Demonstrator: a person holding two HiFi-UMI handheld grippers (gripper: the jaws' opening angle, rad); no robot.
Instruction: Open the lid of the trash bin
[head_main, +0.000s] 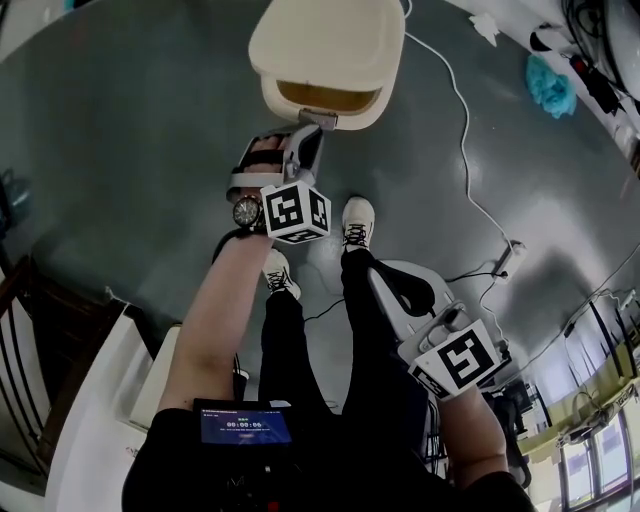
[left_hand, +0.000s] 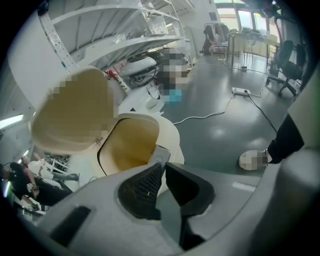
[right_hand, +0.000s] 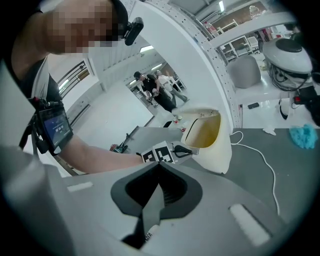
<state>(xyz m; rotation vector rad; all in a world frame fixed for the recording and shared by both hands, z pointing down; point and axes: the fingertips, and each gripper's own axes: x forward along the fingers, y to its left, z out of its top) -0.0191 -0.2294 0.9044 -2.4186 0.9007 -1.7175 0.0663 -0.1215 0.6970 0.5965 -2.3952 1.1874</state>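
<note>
Lid (head_main: 330, 40) of the cream trash bin (head_main: 372, 112) stands tilted up on its far side, at 12 o'clock from the person's shoes (head_main: 357, 222), so the yellow-brown mouth (head_main: 325, 95) shows beneath it; judged from this, the opening is mostly done. At the bin's near rim, 6 o'clock, sits a small grey tab (head_main: 318, 118).

The left gripper (head_main: 315, 130) points straight at that tab along the 6-to-12 line. In its own view the jaws are drawn together, tips against the tab (left_hand: 160, 156), with the bin's mouth just beyond at 11 o'clock. Whether a sliver of the tab is pinched I cannot tell.

The right gripper (head_main: 387, 280) hangs at 4 o'clock by the person's leg, well apart from the bin. Its jaws are closed on nothing.

The left is plainly the nearer hand. Any further lift would swing the lid away toward 12 o'clock, about a hinge line running 9 to 3.

A white cable (head_main: 465, 150) trails on the floor at 2 o'clock.
</note>
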